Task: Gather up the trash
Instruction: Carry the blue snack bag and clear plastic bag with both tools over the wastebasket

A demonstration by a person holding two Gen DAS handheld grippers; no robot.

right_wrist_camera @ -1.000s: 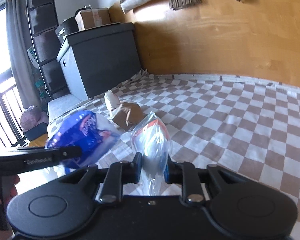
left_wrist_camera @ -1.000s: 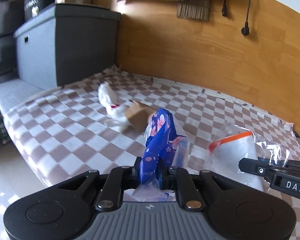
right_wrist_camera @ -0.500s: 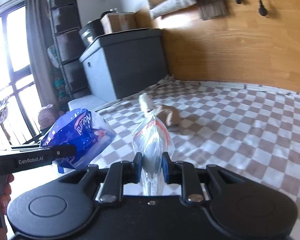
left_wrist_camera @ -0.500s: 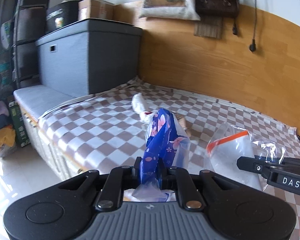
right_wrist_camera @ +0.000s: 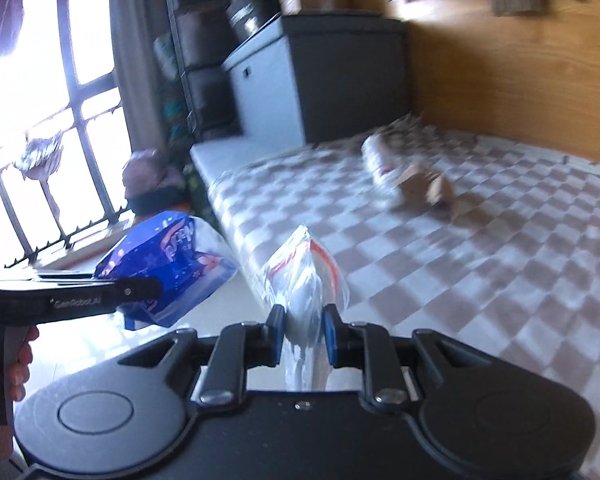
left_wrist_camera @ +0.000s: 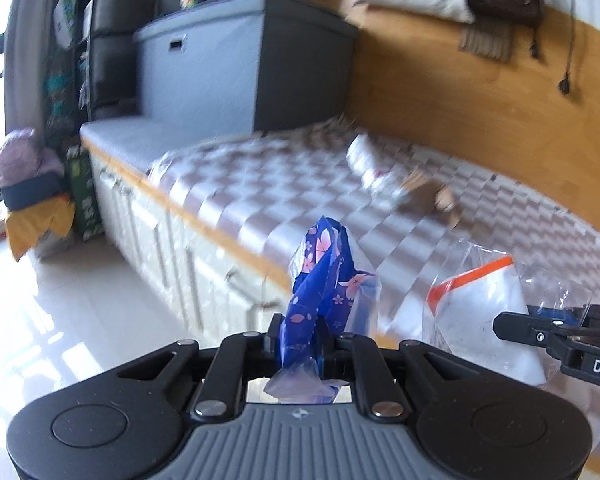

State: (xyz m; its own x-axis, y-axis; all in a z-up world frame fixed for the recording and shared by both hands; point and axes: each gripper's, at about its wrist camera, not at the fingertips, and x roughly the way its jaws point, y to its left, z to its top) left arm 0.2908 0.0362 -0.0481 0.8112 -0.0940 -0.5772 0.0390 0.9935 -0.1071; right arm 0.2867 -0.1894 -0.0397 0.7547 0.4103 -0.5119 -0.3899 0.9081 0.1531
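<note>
Swinging left since earlier frame: views now take in white tiled floor (left_wrist_camera: 80,320), window side of room; brown-white checkered mat (right_wrist_camera: 520,260) has slid rightward. Grey storage box (left_wrist_camera: 240,64) at mat's far left corner. Brown cardboard scrap (right_wrist_camera: 424,186) and crumpled white wrapper (right_wrist_camera: 376,156), touching, blurred, near mat's far edge. Right gripper (right_wrist_camera: 303,330) clenched on clear zip bag with orange strip (right_wrist_camera: 304,276). Left gripper (left_wrist_camera: 300,338) clenched on blue floral plastic wrapper (left_wrist_camera: 320,280), held off mat's front edge.

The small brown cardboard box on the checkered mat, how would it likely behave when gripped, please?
The small brown cardboard box looks light and probably empty. Its flaps appear open, so it may crush rather than stay rigid. Flat-sided, it seems unlikely to roll on the checkered mat.
</note>
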